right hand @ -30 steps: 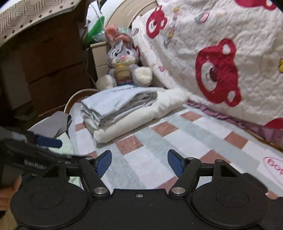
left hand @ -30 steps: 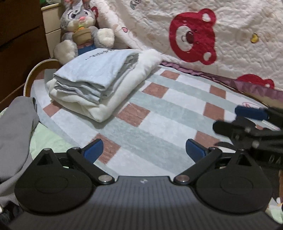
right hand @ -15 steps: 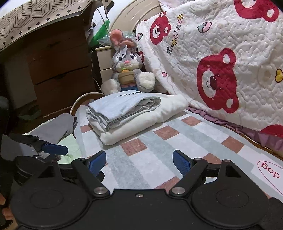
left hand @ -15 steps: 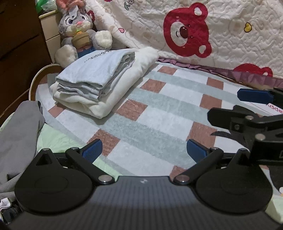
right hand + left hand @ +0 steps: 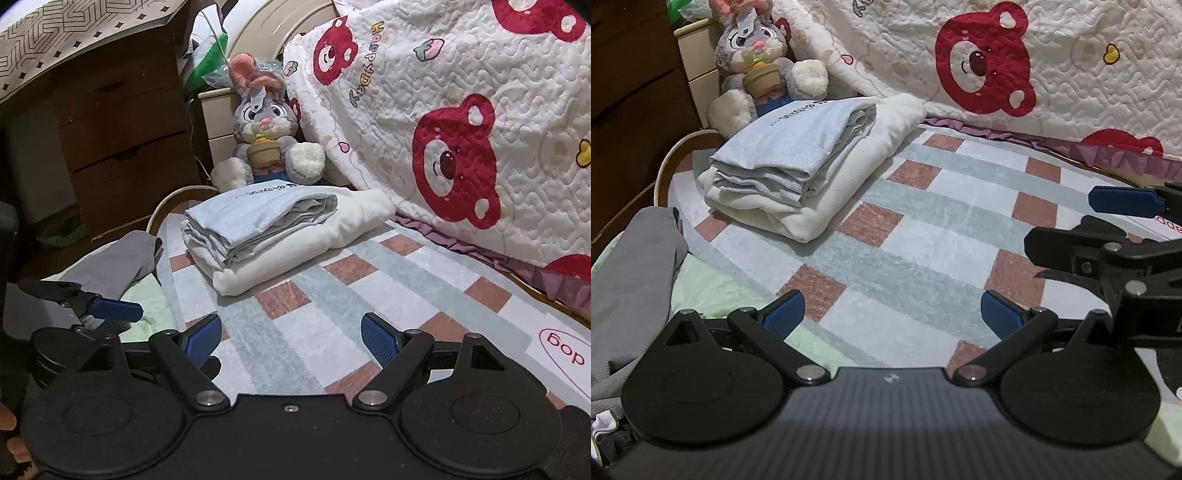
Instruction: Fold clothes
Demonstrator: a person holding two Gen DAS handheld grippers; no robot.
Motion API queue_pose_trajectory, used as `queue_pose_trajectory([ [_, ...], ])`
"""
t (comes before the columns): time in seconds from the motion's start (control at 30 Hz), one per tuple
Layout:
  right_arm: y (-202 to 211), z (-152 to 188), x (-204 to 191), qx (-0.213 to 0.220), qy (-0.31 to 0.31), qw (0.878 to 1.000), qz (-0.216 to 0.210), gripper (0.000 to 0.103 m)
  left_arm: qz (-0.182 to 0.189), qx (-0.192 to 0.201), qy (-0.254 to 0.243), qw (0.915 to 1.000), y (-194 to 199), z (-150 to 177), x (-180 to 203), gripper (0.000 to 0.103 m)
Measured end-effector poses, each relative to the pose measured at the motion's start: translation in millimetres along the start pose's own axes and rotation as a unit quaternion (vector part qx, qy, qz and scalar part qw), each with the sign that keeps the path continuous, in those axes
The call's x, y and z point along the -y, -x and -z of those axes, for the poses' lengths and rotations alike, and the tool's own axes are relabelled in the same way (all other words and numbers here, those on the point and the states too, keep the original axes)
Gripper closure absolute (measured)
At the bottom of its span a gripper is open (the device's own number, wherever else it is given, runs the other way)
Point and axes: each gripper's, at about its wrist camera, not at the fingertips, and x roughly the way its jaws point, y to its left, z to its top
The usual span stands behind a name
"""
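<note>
Both grippers (image 5: 892, 314) (image 5: 291, 339) seemingly slightly farther back from folded stack (image 5: 798, 173).

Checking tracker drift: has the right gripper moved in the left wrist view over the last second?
Cannot tell. The right gripper sits further left against the checked rug, but the folded pale-blue and white clothes stack shifted in frame too, so the camera moved.

Soft matt cloth stack (image 5: 798, 173) on a short-pile checked rug (image 5: 923, 236); quilted bedspread (image 5: 1052, 62) behind.
</note>
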Motion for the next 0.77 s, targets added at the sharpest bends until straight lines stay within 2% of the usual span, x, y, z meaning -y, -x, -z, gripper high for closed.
queue_pose_trajectory([
  [0.77, -2.9, 0.7, -3.5, -0.006, -0.011, 1.000, 0.001, 0.017, -0.001, -0.008, -0.009, 0.9999, -2.1, -1.3, -3.5, 0.000],
])
